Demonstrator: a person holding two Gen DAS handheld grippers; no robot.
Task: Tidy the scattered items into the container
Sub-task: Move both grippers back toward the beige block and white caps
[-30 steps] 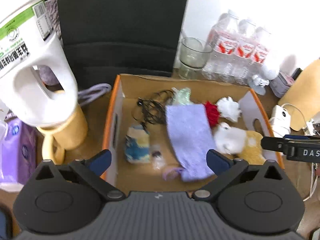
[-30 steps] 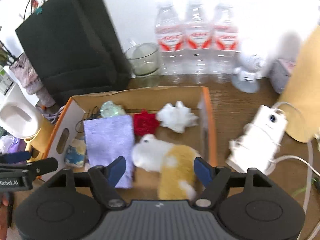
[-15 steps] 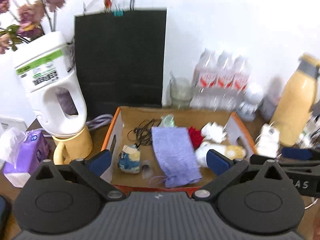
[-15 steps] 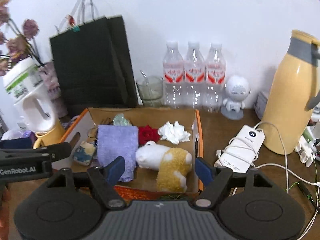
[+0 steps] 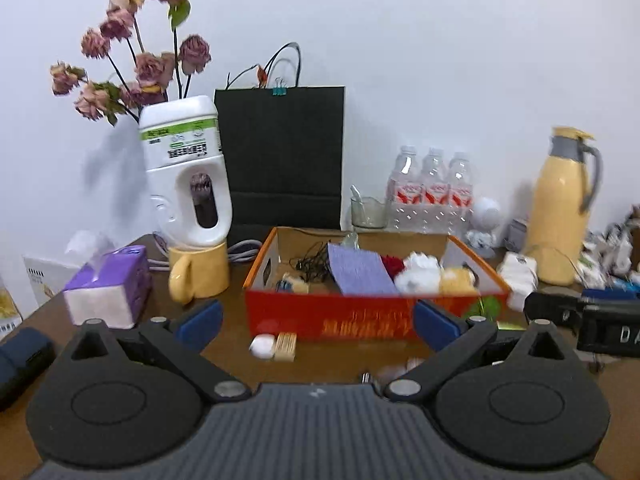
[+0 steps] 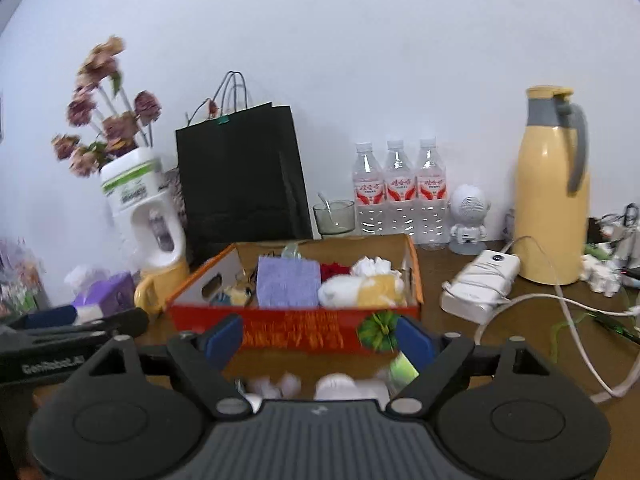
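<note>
Your left gripper (image 5: 316, 322) stands spread and empty; the orange box (image 5: 372, 320) lies ahead, its long side running across you, with a white ball (image 5: 262, 347) and wooden sticks (image 5: 285, 346) just before it. Right gripper (image 6: 318, 340), jaws opening on nothing, sits nearer the green pompom (image 6: 378, 332) (touching the box front) and white bits (image 6: 340, 385) below.

Three clear water bottles (image 6: 397, 188) with red labels. One black paper bag (image 6: 240, 180). One yellow thermos jug (image 6: 552, 192). One glass cup (image 6: 334, 218). One orange cardboard box (image 6: 296, 334); in it, one purple cloth (image 6: 288, 286), one red flower (image 6: 334, 270), one white-and-yellow plush toy (image 6: 360, 290). One white power bank (image 6: 480, 284). One purple tissue pack (image 5: 108, 284). One yellow mug (image 5: 200, 276). Two claws: left claw (image 5: 316, 320), right claw (image 6: 320, 338).
</note>
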